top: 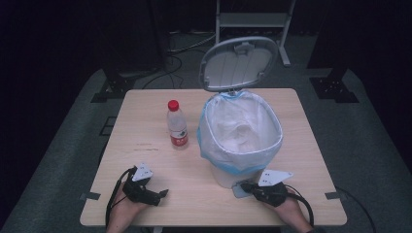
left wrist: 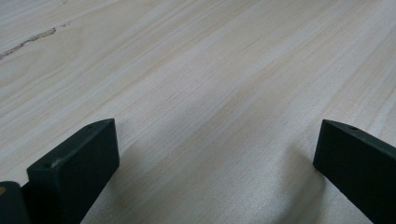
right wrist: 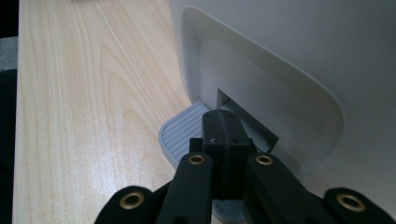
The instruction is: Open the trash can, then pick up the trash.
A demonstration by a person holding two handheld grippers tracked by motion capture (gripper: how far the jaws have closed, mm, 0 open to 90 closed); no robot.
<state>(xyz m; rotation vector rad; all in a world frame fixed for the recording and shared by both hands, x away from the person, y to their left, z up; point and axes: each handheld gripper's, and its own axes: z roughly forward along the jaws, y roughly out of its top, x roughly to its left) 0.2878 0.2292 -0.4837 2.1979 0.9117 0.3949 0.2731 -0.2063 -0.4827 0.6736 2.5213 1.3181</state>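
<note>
My right gripper (right wrist: 223, 122): jaws fully closed, nothing between, tips pressing grey pedal (right wrist: 180, 135) of pedal bin (top: 241, 141); bin near table (top: 145, 160) front edge, lid (top: 238, 63) raised. My left gripper (left wrist: 215, 154): jaws wide apart, empty, over bare table near front-left corner.

No text, brand, number or sign can be read. The water bottle (top: 178, 124) carries a red label (top: 179, 141) with pale marks that may be lettering, but in the high view it is too small and blurred to make out.
</note>
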